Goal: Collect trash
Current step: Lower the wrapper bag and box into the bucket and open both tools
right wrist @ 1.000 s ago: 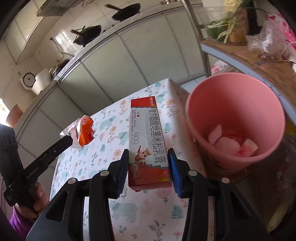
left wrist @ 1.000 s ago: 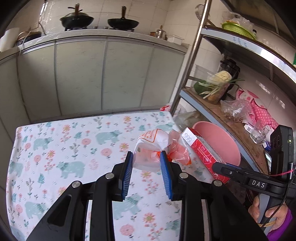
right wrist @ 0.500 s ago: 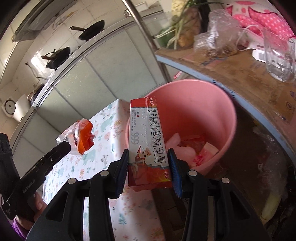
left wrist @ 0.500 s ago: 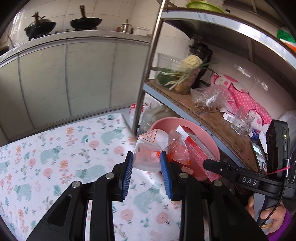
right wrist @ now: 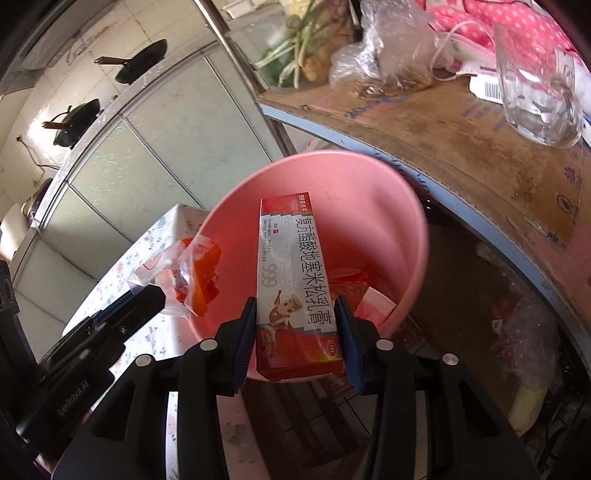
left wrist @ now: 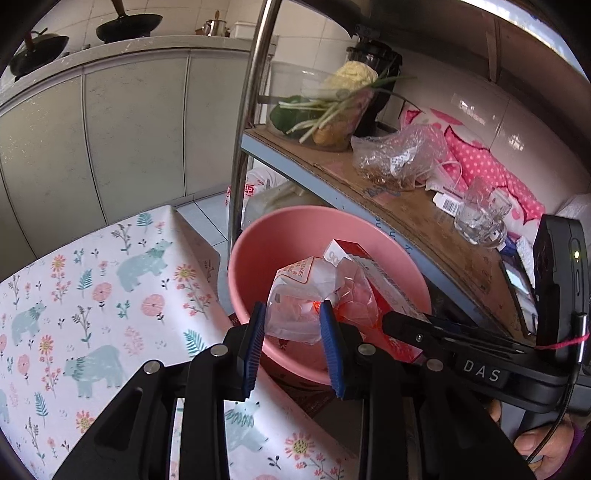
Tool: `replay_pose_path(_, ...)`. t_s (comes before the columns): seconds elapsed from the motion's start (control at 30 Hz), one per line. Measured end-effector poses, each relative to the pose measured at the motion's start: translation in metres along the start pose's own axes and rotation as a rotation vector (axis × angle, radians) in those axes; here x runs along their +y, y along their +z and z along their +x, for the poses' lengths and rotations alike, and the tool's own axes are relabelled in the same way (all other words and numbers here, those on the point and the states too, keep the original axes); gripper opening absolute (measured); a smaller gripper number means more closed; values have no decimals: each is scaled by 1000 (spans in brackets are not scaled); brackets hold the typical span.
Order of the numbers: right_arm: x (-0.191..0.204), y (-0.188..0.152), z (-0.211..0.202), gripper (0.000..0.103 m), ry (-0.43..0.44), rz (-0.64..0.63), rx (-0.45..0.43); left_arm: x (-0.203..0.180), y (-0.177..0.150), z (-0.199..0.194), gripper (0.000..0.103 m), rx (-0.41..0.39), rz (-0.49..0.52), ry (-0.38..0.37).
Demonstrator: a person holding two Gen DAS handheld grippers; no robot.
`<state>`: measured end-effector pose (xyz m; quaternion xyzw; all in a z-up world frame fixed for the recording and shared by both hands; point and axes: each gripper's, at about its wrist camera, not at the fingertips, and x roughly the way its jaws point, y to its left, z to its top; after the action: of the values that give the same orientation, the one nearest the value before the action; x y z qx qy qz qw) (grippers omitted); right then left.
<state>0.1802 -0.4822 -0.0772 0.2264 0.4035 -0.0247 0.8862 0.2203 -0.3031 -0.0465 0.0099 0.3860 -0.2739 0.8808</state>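
floral tablecloth at far left, printed with bears and flowers, draped over the table edge; grey cabinet doors behind, with two black pans up on the counter. just right of the cloth's edge, pink bin standing low beside the table, partly under a metal shelf rack. over the bin's mouth, left gripper with blue pads pinching a crumpled plastic wrapper, clear and white with orange print, bulging up between the fingers. seen from the right wrist view, same wrapper hanging at the bin's left rim, the left gripper's black body beneath it. to the right of it, right gripper clamped on the lower end of a red and white medicine box with chinese lettering and "999", held lengthwise, its far end reaching over the open pink bin. inside the bin, below and right of the box, scraps of red and white packaging on the bottom. further right, on the cardboard-lined shelf: greens and vegetables in a container, a clear bag, a glass mug, pink dotted cloth. under the shelf at far right, dim bagged clutter, hard to make out
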Motion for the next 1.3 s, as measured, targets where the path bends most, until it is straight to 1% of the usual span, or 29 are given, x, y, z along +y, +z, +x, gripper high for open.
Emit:
replay_pose_path(0.3,1,5,12,43,-43,-9,5,-9,-2,23,29,48,33,8)
replay_pose_path(0.53,-1,8,17,43,-51,-9,10,-12,-5,33,30,67,36,17)
replay_pose_path(0.67,-2,8,16,43,-48,0,-3,-12,-6,35,30,72,37,20)
replay_pose_path(0.87,-3,10,17,44,-48,8,12,-13,-5,34,31,69,33,27)
replay_pose_path(1.3,1,10,9,44,-38,-9,3,-13,-3,30,39,71,16,30)
